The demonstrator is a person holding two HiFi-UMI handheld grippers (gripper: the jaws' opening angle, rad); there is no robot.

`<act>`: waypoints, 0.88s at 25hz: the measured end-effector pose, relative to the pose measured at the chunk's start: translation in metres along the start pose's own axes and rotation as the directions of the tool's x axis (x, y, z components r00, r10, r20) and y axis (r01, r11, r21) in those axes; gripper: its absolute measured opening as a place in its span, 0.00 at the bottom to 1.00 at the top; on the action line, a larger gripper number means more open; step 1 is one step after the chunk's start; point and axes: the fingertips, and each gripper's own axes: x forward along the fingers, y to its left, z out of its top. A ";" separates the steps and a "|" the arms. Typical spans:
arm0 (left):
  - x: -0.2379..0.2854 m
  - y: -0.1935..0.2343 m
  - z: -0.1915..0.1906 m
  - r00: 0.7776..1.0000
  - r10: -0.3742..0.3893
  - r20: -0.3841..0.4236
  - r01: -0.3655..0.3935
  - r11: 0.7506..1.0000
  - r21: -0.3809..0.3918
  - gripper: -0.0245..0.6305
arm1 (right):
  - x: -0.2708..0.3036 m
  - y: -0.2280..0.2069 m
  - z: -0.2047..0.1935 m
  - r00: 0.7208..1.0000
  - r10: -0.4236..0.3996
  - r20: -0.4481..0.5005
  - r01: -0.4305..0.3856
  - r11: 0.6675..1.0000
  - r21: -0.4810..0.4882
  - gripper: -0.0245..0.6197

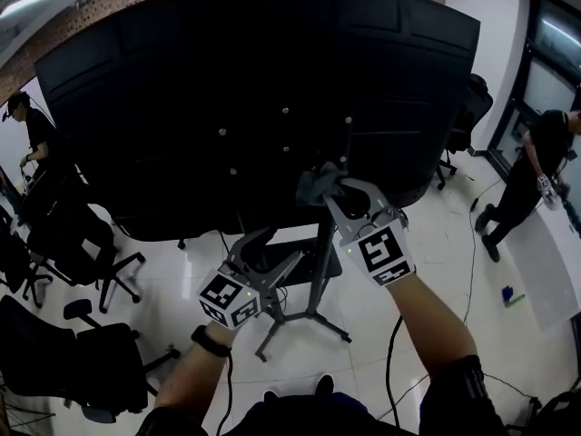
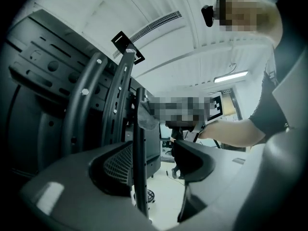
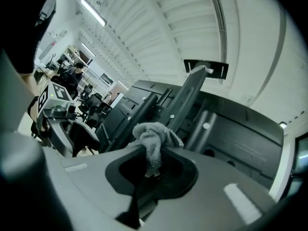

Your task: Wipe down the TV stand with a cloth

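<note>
Black metal stand (image 1: 320,280), with its upright post taken as reference. Left of the post and low, the left gripper (image 1: 272,248) has its jaws apart; a thin strut (image 2: 139,177) stands between them, unclamped. At the post's top, just under the TV (image 1: 254,89), the right gripper (image 1: 345,198) is clamped on a grey, nubby cloth (image 1: 318,184), bunched at the post. The post runs vertical and the right gripper is nearer, so wiping should follow it downward.
</note>
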 end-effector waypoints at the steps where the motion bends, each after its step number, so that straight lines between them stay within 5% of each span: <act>1: 0.006 -0.001 0.009 1.000 0.003 0.011 -0.004 1.000 0.007 0.48 | -0.001 -0.012 0.009 1.000 -0.009 0.019 0.009 1.000 -0.015 0.09; 9: 0.050 -0.002 0.073 0.996 0.006 0.086 -0.016 0.994 0.111 0.48 | 0.002 -0.083 0.075 0.990 -0.029 0.140 0.049 0.989 -0.139 0.09; 17: 0.077 -0.004 0.124 0.988 0.011 0.155 -0.039 0.983 0.177 0.48 | 0.022 -0.125 0.083 0.998 -0.013 0.060 0.023 0.987 -0.158 0.09; 22: 0.088 -0.002 0.122 0.988 0.017 0.152 -0.044 0.984 0.174 0.48 | 0.031 -0.129 0.073 0.999 0.016 0.040 -0.009 0.987 -0.158 0.10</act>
